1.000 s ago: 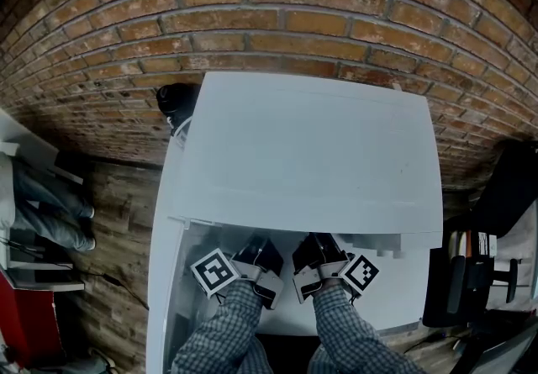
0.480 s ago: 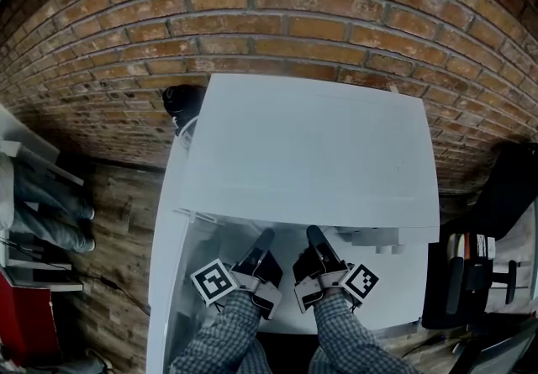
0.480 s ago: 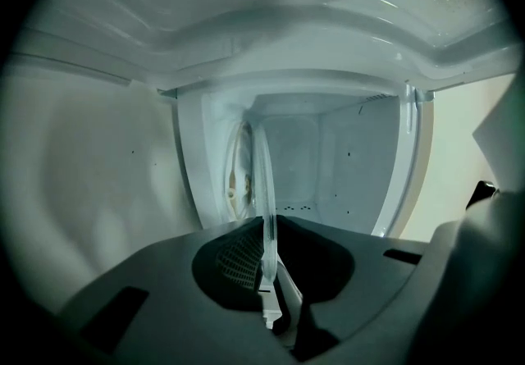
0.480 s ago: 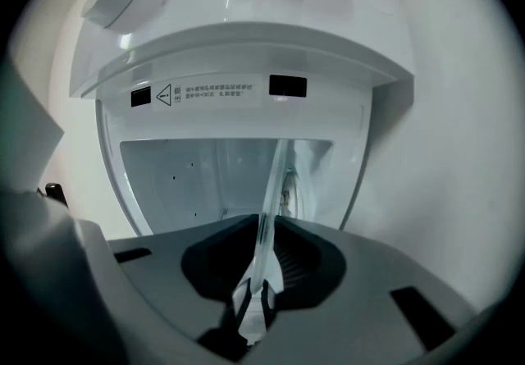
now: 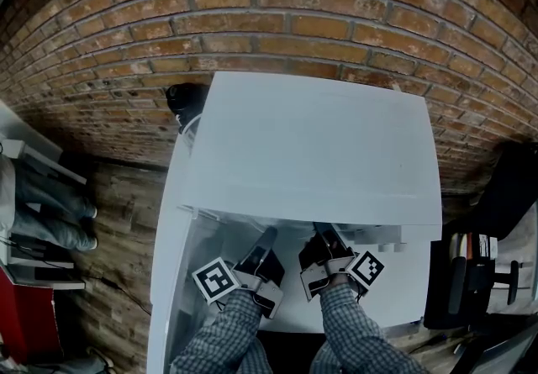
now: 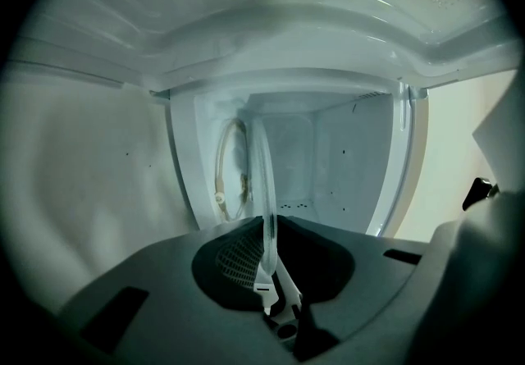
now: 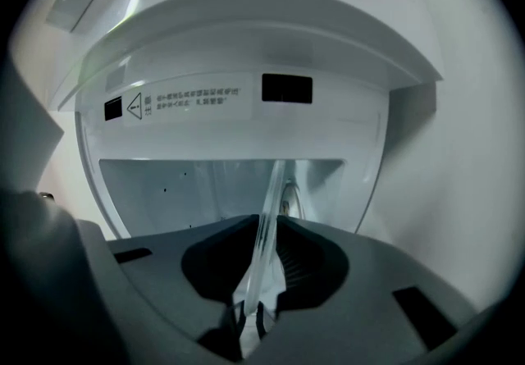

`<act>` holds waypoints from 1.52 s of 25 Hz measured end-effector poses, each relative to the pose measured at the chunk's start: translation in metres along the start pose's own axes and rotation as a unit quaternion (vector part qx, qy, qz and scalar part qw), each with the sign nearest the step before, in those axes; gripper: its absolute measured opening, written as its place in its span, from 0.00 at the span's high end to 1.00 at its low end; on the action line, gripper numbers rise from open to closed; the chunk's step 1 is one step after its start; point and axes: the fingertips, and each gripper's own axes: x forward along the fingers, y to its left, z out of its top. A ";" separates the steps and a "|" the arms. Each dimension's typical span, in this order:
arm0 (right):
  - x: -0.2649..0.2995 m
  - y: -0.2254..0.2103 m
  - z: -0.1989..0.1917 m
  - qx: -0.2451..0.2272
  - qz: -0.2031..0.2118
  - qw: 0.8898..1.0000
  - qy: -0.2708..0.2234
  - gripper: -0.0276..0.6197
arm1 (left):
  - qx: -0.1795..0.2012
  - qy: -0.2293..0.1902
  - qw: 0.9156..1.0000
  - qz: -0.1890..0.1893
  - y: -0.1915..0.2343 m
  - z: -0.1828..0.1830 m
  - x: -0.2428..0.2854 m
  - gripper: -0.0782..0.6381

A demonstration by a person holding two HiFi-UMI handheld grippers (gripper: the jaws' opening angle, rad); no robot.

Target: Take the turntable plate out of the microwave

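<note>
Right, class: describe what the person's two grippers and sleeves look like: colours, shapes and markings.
The left gripper and right gripper are dark, narrow two-jaw tools with pale grey blocks at the back. Each bears a white cube printed with a black square marker. Both sleeves are checked. Seen close, the jaws have ribbed pads.

Left gripper (image 5: 266, 235), right gripper (image 5: 324, 234) beneath white microwave (image 5: 311, 145), brick wall (image 5: 252, 19) behind

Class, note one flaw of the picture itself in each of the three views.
Head view: the wide lens bows the courses of the brick wall into arcs. Left gripper view: black rounded corners, and the edge-on glass plate is see-through, hard to trace. Right gripper view: the same black corners; the microwave front curves, with pale glare near the top.
</note>
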 end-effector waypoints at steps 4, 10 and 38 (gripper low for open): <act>0.001 0.001 0.002 -0.017 0.005 1.000 0.004 0.87 | 0.000 -0.001 1.000 0.001 0.005 0.000 -0.002 0.83; -0.007 0.004 0.003 -0.031 0.021 0.999 -0.002 0.87 | 0.004 0.008 1.000 -0.010 0.006 -0.006 -0.005 0.83; -0.074 0.021 -0.027 -0.042 0.046 0.998 0.026 0.86 | 0.002 0.032 0.999 -0.020 -0.010 -0.056 -0.068 0.83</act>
